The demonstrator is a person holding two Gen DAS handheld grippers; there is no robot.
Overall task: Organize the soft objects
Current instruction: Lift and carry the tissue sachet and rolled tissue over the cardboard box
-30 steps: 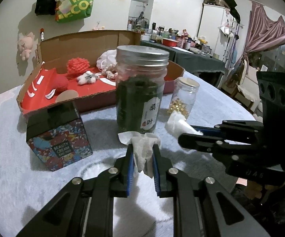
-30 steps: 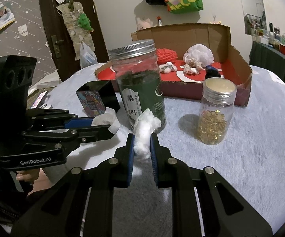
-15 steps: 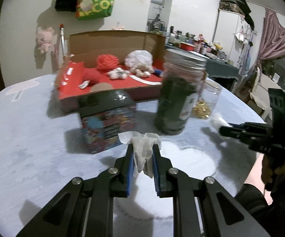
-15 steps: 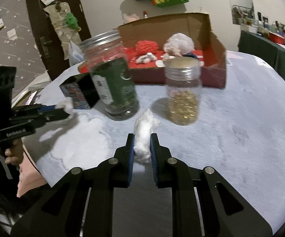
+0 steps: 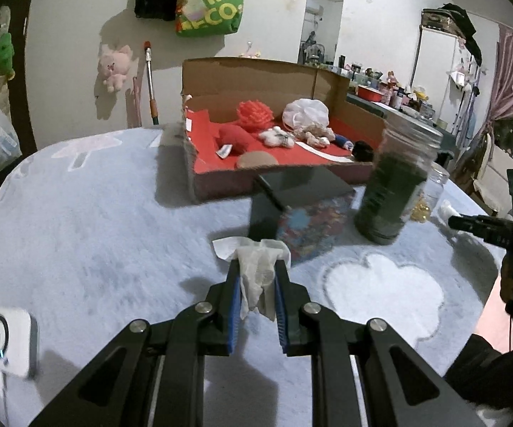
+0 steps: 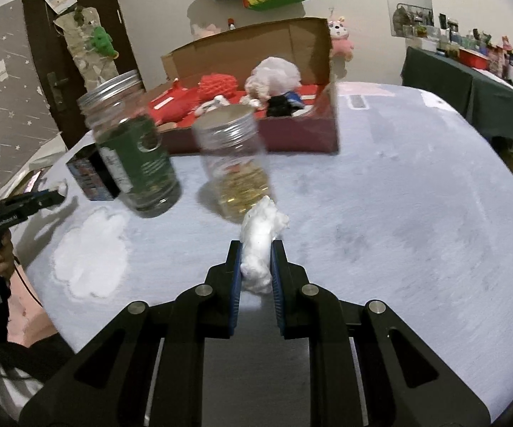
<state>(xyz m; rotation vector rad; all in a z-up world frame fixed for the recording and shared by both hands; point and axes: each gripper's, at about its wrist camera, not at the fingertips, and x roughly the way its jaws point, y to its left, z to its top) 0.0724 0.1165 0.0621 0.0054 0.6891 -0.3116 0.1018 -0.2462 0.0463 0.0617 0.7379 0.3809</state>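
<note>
My left gripper [image 5: 256,270] is shut on a crumpled white tissue [image 5: 256,270], held above the pale blue tablecloth. My right gripper [image 6: 256,252] is shut on a white cotton wad [image 6: 260,235]; it also shows at the right edge of the left wrist view [image 5: 450,217]. The left gripper shows at the left edge of the right wrist view [image 6: 57,195]. An open cardboard box [image 5: 245,71] with a red floor holds several soft things: a red puff [image 5: 254,114], a white mesh ball [image 5: 305,114], small plush pieces. It stands at the table's far side.
A tall jar of dark green leaves [image 5: 395,185], a small jar of gold beads [image 6: 236,167] and a patterned black-lidded tin [image 5: 301,213] stand between the grippers and the box. A white device [image 5: 5,341] lies at the left table edge.
Both grippers have pulled back and swung apart, the left one leftward and the right one rightward. The jars now look farther off. Each gripper still holds its soft piece.
</note>
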